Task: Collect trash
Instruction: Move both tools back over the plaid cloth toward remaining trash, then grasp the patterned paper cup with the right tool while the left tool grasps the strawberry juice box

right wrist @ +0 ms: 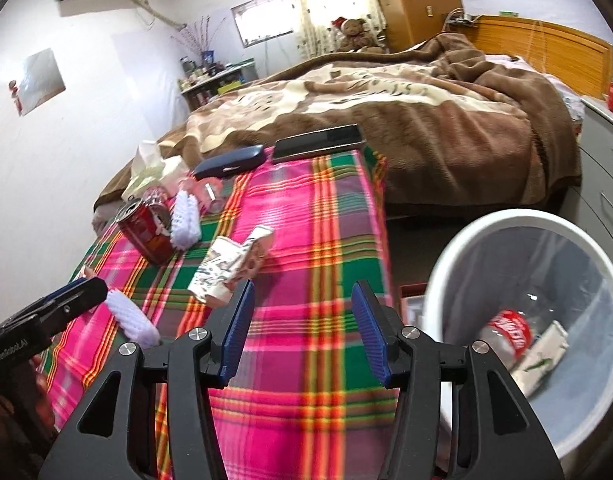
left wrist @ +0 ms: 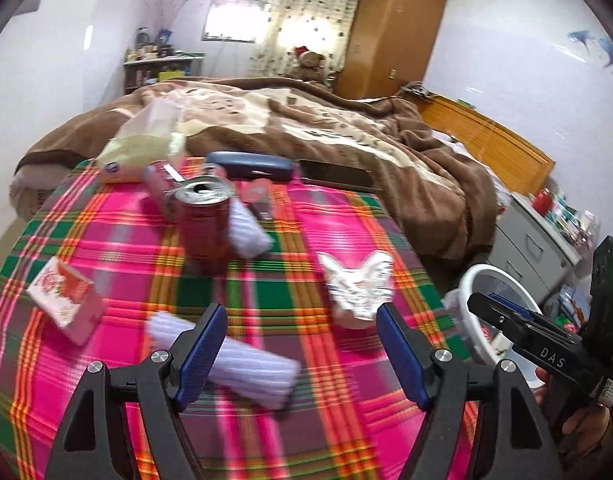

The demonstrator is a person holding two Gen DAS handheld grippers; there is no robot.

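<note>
Both tongs are gaping with nothing gripped: left tongs [left wrist: 300, 328] hover over the plaid tabletop [left wrist: 234, 280] with one white foam sleeve [left wrist: 226, 360] just under the left blade, right tongs [right wrist: 302, 316] sit between the crumpled paper cup [right wrist: 226, 268] and white trash bin [right wrist: 466, 240]. Two foam sleeves, one red can [left wrist: 202, 220], one small carton [left wrist: 64, 300] still out; the bin holds a bottle [right wrist: 506, 332].

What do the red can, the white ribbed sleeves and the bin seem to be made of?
Red can: metal, probably aluminium, with a shiny silver top and printed sides.
White ribbed sleeves: soft foam netting, judging by the puffy mesh texture.
Bin: likely plastic, with a smooth glossy white rim and a clear liner inside.
</note>
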